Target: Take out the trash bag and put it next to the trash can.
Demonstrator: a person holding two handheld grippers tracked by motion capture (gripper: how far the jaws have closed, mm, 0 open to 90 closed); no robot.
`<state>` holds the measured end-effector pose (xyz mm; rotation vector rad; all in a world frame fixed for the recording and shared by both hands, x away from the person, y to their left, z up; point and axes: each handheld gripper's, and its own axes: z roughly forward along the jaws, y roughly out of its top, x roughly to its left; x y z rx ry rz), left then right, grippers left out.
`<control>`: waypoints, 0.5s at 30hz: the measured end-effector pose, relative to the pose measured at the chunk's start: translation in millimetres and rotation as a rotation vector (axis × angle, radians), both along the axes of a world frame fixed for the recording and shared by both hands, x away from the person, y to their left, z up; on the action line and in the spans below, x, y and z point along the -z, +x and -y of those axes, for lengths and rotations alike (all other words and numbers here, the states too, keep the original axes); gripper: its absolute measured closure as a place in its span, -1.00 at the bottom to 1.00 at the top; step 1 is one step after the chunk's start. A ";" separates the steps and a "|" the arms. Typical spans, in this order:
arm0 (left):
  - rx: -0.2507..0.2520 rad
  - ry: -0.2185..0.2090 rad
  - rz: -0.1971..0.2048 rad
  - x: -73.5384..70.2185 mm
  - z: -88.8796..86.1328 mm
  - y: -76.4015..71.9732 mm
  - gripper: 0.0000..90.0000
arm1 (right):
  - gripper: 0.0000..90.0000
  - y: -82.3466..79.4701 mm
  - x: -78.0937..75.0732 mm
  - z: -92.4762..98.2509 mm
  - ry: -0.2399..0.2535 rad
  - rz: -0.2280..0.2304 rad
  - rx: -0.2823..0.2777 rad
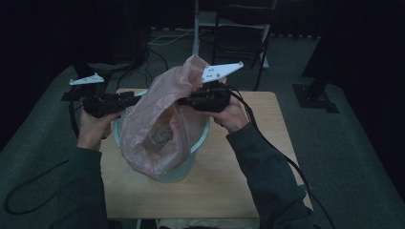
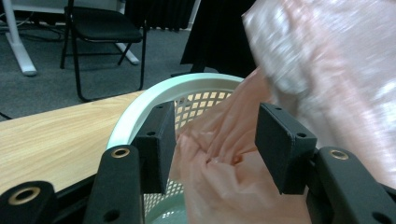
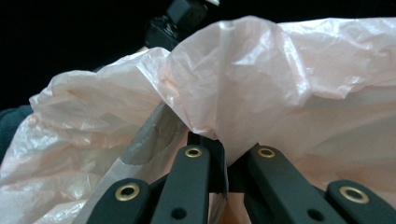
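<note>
A thin pink plastic bag (image 1: 157, 129) sits in a pale green mesh basket (image 1: 200, 143) on a wooden table (image 1: 267, 157), with its top pulled up above the rim. My right gripper (image 1: 184, 101) is shut on the bag's upper right edge and holds it raised. In the right gripper view, the bag (image 3: 233, 79) bunches over the closed jaws of that gripper (image 3: 224, 140). My left gripper (image 1: 131, 98) is at the basket's left rim. In the left gripper view its jaws (image 2: 217, 116) stand apart with crumpled bag (image 2: 224, 140) loose between them, over the basket rim (image 2: 140, 105).
A black chair (image 1: 241, 38) and a white desk leg (image 1: 196, 28) stand on the grey floor beyond the table. Cables trail from both grippers off the table's sides. Bare tabletop lies in front of and to the right of the basket.
</note>
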<state>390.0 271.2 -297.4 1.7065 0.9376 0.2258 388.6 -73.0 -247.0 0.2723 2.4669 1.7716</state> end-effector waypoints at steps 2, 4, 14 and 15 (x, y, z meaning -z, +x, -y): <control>0.000 0.003 0.001 0.3 0.5 0.4 0.06 | 0.98 -1.3 -2.5 2.3 0.009 0.005 -0.007; 0.000 0.004 0.003 0.4 0.6 0.5 0.06 | 0.98 -2.4 -4.7 4.8 0.022 0.002 -0.013; 0.001 -0.008 0.004 -0.2 1.3 0.0 0.06 | 0.97 -8.5 -2.1 2.0 -0.015 0.000 -0.036; 0.001 -0.008 0.003 -0.1 1.6 0.0 0.06 | 0.97 -9.6 1.1 -1.5 -0.033 -0.001 -0.045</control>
